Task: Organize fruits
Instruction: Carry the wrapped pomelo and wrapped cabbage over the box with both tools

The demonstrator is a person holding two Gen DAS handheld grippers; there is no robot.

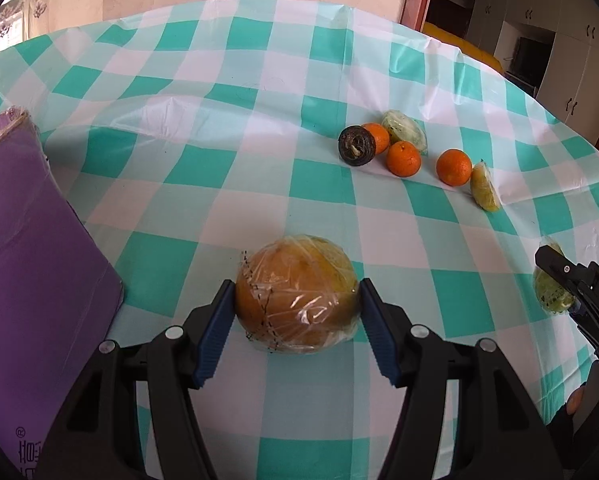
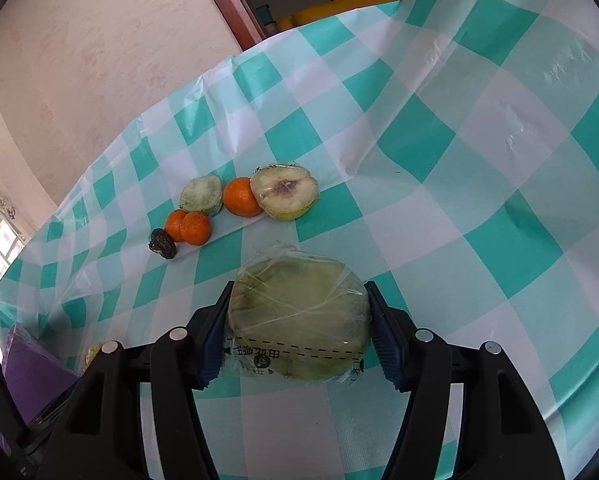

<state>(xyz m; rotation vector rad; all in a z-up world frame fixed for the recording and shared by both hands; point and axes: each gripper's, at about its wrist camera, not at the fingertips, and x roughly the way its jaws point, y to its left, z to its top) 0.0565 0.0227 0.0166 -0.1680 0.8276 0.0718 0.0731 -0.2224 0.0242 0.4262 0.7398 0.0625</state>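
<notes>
L tongs: sitting abt half open, both blue pads pressing the sides of a wrapped orange fruit, clamped on it just above the cloth.
R tongs: also abt half open, pads gripping a wrapped green half, cut face up, printed film hanging at the front.
Box: purple box standing at L edge of the L view, near the L tongs.
Loose pile: 3 tangerines, 1 dark shrivelled fruit, 2 wrapped cut halves lying close together on the cloth, well apart from both tongs.
R tongs in L view: showing at the far R edge w/ the green half.
</notes>
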